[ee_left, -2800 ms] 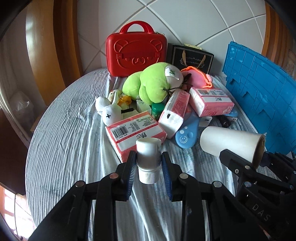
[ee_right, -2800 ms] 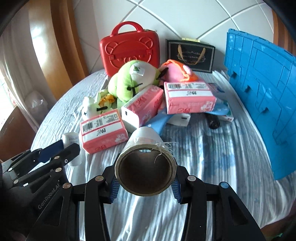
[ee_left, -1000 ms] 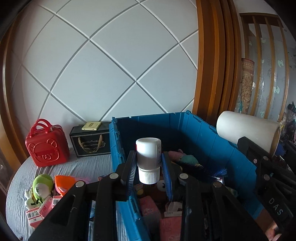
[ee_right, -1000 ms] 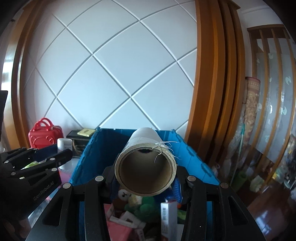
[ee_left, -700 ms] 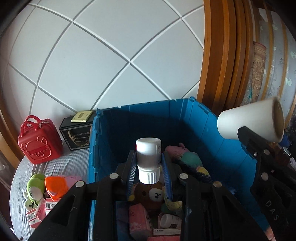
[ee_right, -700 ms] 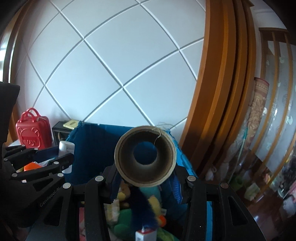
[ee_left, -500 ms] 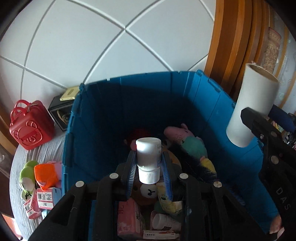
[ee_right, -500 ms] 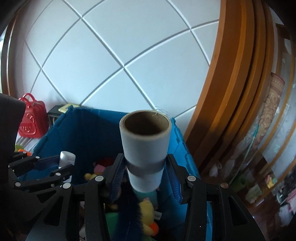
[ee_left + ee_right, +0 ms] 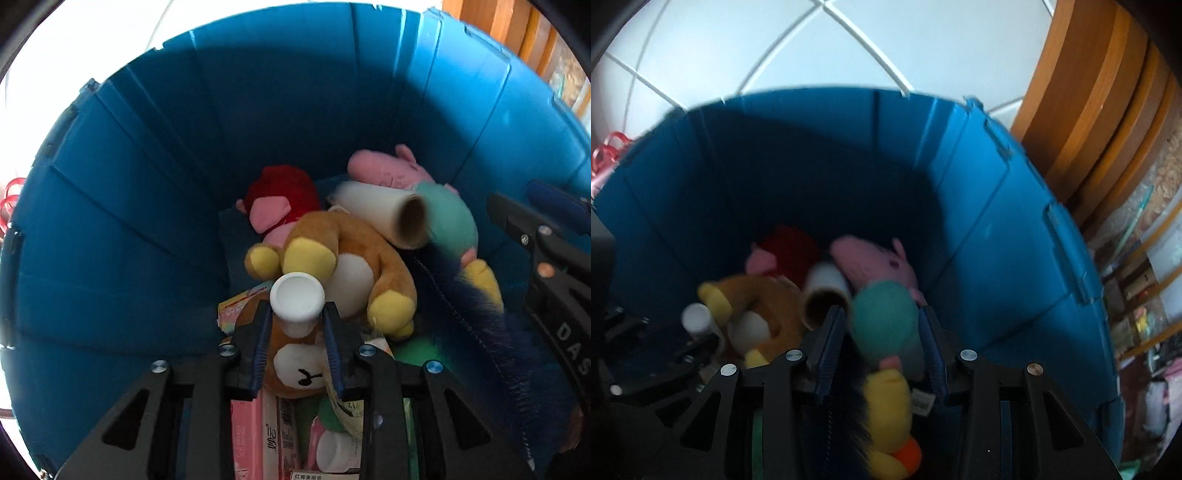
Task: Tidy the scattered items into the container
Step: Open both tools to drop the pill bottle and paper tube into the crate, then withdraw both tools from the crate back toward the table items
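Both grippers point down into the blue crate [image 9: 140, 155]. My left gripper [image 9: 297, 325] is shut on a small white bottle [image 9: 297, 297], held above a brown bear plush [image 9: 351, 266]. The cardboard roll [image 9: 384, 214] lies loose in the crate on the plush toys, next to a pink pig plush [image 9: 388, 170]. My right gripper [image 9: 881, 325] is open and empty above the toys; the roll [image 9: 823, 291] lies just left of its left finger. The crate wall [image 9: 997, 236] rises behind. The white bottle [image 9: 698, 317] shows at the left of the right wrist view.
The crate holds a red plush [image 9: 284, 192], a teal and yellow plush [image 9: 450, 221], pink tissue packs [image 9: 245, 435] and small jars [image 9: 336, 450]. A wooden frame [image 9: 1089, 110] and white tiled wall [image 9: 775, 48] stand behind the crate.
Both grippers tipped down into the crate. The right gripper opened and let go of the cardboard roll, which now lies on the toys. The left still holds the bottle.
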Motion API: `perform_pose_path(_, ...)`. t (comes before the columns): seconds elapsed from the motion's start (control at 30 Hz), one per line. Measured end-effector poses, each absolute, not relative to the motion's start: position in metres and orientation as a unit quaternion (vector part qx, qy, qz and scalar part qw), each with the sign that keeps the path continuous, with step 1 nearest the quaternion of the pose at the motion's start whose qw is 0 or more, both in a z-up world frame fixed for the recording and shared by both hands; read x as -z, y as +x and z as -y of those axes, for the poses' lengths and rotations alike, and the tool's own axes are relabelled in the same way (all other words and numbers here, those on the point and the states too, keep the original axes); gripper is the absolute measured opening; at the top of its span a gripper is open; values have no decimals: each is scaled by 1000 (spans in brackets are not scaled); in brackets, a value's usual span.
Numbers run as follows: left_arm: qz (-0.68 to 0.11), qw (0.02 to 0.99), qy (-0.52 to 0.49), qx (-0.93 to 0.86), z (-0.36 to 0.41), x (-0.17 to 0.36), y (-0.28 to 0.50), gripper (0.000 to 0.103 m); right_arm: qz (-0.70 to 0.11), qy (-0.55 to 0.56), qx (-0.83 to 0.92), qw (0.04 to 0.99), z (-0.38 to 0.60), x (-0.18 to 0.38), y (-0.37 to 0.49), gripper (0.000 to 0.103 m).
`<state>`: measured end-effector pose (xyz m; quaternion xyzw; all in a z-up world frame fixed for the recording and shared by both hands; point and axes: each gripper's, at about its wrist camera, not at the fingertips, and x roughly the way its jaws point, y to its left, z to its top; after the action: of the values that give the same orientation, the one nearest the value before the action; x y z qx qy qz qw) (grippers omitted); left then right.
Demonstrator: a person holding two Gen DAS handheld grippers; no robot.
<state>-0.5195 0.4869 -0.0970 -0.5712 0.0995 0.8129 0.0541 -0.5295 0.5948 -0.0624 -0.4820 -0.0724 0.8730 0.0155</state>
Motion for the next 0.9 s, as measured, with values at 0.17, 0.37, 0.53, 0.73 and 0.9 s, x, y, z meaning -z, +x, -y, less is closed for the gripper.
perform_pose_path(0.17,-109,46,-566,-816,-488,99,-515,28,65,-505,-860,15,-599,77,-526,41)
perform_pose_path(0.37,-111,36,-569,-814,-483,102,-519,66,67,-505,-861,14,-595,77,-526,42)
perform_pose_path(0.53,-108,41,-573,-811,-481,103,-520,78,69,-506,-860,18,-596,77,-526,49)
perform_pose_path(0.73,-104,37,-568,-815,-477,94,-520,78,73,-503,-860,31,-599,69,-531,65)
perform_pose_path(0.9,-113,25,-555,-824,-471,74,-509,78,59,-492,-868,25,-603,55,-529,84)
